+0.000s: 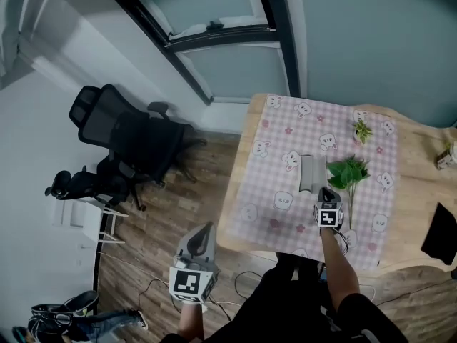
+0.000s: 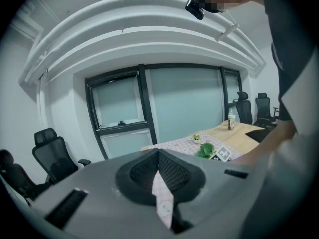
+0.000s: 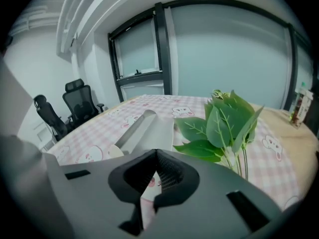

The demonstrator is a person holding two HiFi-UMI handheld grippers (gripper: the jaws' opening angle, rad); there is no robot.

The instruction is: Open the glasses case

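The grey glasses case [image 1: 312, 174] lies lengthwise on the pink checked cloth [image 1: 285, 156], lid down as far as I can see. In the right gripper view the case [image 3: 147, 131] stretches away just past the jaw tips. My right gripper [image 1: 326, 191] hovers at the case's near end, shut, with nothing between its jaws [image 3: 157, 152]. A leafy green sprig [image 1: 348, 171] lies right beside the case on its right [image 3: 222, 121]. My left gripper [image 1: 206, 229] hangs off the table's left side over the wooden floor, jaws together and empty [image 2: 157, 151].
Black office chairs [image 1: 121, 141] stand on the floor at the left. On the wooden table [image 1: 414, 191] are a small potted plant [image 1: 362, 129], a small bottle [image 1: 448, 156] at the far right and a black item [image 1: 439, 234] at the right edge. Cables trail below the table's near edge.
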